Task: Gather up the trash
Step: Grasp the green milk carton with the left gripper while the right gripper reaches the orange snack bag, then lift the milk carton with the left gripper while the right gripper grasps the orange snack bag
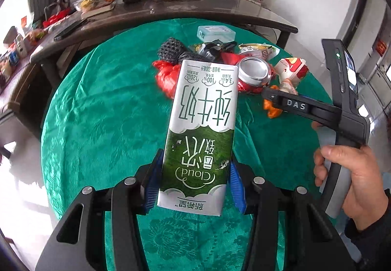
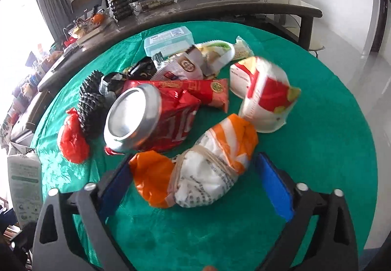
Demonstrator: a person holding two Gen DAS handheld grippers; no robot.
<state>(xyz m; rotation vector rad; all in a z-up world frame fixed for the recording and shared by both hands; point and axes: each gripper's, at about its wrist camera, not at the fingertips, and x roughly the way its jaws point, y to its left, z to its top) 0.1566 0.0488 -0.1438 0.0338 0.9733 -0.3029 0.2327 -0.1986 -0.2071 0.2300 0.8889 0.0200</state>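
Milk carton [image 1: 200,134]: white above, dark green below, print upside down to the camera, clamped at its green end between the left gripper's [image 1: 195,183] blue pads.
Carton axis: long side runs away from the claw toward the trash heap, above the green tablecloth [image 1: 102,124].
Right gripper [image 2: 195,178]: jaws spread wide around an orange-and-white tied bag [image 2: 195,173]; contact unclear.
Heap: crushed can [image 2: 133,121] lies beside the bag, base facing the camera.
Hard to see: carton's far side.

The milk carton [image 1: 199,134], seen upside down, reads "Cloud", "纯牛奶", "新希望", "100%", "120" and "3.4". The right gripper [image 1: 270,97] carries white letters "DAS" on its black body. Print on the other wrappers is too blurred to read.
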